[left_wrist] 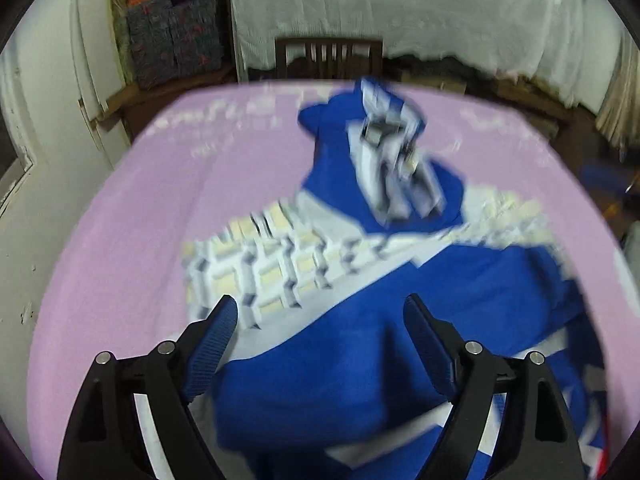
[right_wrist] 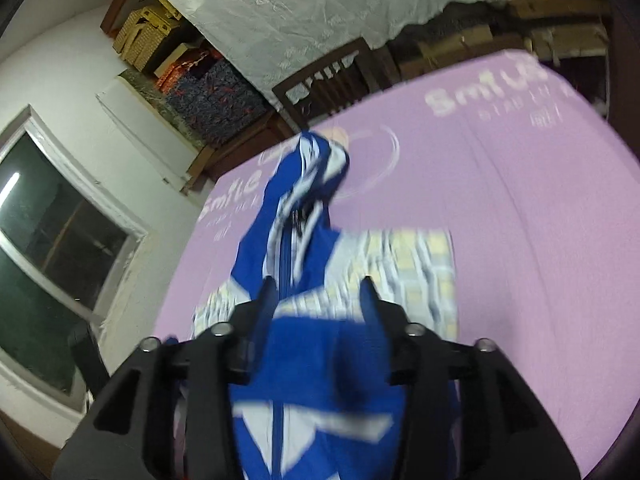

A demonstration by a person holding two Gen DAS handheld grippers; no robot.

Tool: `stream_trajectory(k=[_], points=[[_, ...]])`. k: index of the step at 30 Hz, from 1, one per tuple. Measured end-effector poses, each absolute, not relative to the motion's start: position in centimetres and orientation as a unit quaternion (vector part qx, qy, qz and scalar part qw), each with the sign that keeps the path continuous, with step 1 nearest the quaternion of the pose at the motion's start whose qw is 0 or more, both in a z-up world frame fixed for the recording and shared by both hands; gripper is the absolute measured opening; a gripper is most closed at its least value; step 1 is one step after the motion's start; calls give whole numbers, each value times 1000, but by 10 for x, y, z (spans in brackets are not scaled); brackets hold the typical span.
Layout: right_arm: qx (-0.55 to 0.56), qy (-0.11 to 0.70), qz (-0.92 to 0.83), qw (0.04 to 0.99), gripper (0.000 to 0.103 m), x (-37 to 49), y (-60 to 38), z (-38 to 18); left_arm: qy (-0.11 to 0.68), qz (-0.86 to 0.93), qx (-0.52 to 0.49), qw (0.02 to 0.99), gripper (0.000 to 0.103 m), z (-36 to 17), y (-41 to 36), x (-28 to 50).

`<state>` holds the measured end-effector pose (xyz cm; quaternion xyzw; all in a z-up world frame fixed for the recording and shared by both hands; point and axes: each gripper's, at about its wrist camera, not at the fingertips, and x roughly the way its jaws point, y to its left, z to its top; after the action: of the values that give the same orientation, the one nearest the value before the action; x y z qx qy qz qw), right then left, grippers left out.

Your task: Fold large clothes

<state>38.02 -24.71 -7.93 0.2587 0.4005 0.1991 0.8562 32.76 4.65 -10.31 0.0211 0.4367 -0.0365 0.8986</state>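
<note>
A large blue and white jacket with a checked lining lies crumpled on a pink sheet. One bunched end sticks up toward the far side, blurred. My left gripper is open just above the near blue fabric, with nothing pinched. In the right wrist view the jacket runs from under the camera out to a raised tip. My right gripper has its jaws apart, and blue fabric lies loose between the fingers.
The pink sheet with white lettering covers the table. A dark wooden chair stands at the far edge. Behind it hang white cloth and stacked patterned boxes. A window is on the left wall.
</note>
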Motion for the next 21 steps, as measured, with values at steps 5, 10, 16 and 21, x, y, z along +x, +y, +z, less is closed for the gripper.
stream_trajectory(k=[5, 10, 16, 21], points=[[253, 410, 173, 859, 49, 445, -214, -79, 458, -41, -7, 888, 93, -120, 66, 332], [278, 408, 120, 861, 60, 509, -190, -114, 458, -56, -28, 887, 93, -120, 84, 322], [312, 417, 108, 847, 60, 571, -164, -158, 455, -41, 8, 889, 98, -124, 70, 320], [312, 410, 107, 850, 41, 603, -147, -177, 458, -38, 0, 888, 100, -124, 73, 322]])
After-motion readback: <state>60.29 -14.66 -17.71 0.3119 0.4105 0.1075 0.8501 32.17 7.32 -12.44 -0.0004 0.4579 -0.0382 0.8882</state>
